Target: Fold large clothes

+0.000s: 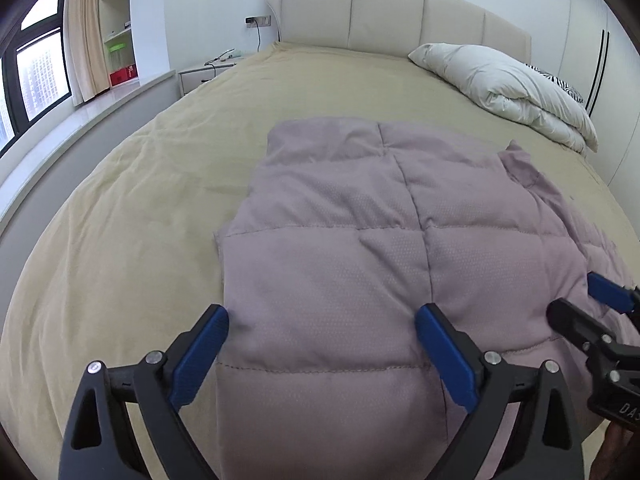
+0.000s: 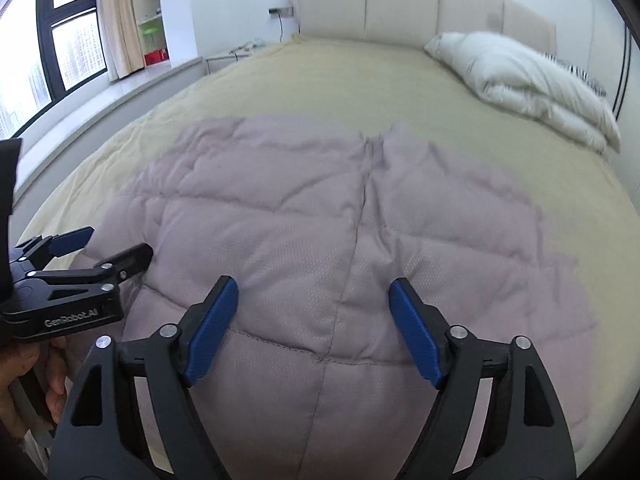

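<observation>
Hovering over the near end of the bed (image 1: 132, 184), both claws hang with their blue pads spread wide and nothing pinched between them; the left claw (image 1: 322, 344) sits above the near edge of the padded mauve jacket (image 1: 360, 240), and the right claw (image 2: 314, 320) hangs just beside it at about three o'clock, over the same garment. The jacket lies flat on the tan bedcover, its centre seam running from six o'clock toward twelve, with a collar-like flap standing up at about two o'clock in the left view; its left edge looks straight and tucked, as if a sleeve or side panel were already turned in, though I cannot tell for sure; the right side spreads wider and looser toward three o'clock, so I judge that side is yet to be folded; the lengthwise fold, near hem up toward the collar, also looks undone, since the garment is stretched out full length. I would call the job early to middling. A white duvet (image 1: 508, 84) is bundled at one o'clock by the headboard (image 1: 384, 12), well apart from the jacket.
</observation>
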A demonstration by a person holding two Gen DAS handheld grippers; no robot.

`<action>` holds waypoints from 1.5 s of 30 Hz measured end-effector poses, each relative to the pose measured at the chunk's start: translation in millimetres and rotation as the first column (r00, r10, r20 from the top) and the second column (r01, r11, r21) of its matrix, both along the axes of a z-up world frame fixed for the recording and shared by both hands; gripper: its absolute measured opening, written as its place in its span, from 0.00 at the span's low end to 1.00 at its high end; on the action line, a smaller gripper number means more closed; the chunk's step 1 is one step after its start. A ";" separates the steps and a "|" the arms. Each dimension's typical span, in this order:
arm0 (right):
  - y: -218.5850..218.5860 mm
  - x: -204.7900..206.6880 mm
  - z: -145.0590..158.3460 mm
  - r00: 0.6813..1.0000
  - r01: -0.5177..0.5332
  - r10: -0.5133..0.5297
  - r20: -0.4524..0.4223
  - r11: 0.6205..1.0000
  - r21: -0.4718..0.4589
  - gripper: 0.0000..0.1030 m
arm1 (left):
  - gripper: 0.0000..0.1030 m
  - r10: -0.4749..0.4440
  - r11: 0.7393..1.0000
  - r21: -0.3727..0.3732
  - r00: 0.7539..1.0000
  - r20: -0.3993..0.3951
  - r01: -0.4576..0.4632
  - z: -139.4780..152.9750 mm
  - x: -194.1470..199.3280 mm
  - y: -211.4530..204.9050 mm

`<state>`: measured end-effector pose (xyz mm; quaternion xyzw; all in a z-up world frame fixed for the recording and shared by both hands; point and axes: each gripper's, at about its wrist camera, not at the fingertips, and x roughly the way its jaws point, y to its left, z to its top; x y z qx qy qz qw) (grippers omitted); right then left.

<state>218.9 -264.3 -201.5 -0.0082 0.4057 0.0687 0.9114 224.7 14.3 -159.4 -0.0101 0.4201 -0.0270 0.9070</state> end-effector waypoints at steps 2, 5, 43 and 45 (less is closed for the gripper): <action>-0.8 -1.5 -10.6 0.999 -0.007 0.006 0.038 1.000 0.014 0.83 | 1.00 0.000 1.000 -0.016 1.000 -0.012 0.000 -6.8 2.5 3.9; 2.3 -2.6 -11.3 0.999 -0.038 0.038 0.024 0.999 -0.019 0.83 | 1.00 -0.005 0.998 -0.058 1.000 -0.031 0.003 -9.6 4.1 9.8; -349.2 6.2 -86.3 0.954 0.286 -0.114 -0.277 0.618 0.732 0.87 | 0.99 -0.243 0.764 -0.646 0.929 -0.280 0.005 -40.8 79.6 69.1; -345.1 19.1 -88.6 0.955 0.269 -0.081 -0.284 0.632 0.727 0.87 | 0.97 -0.262 0.745 -0.667 0.922 -0.284 0.006 -42.9 83.1 71.8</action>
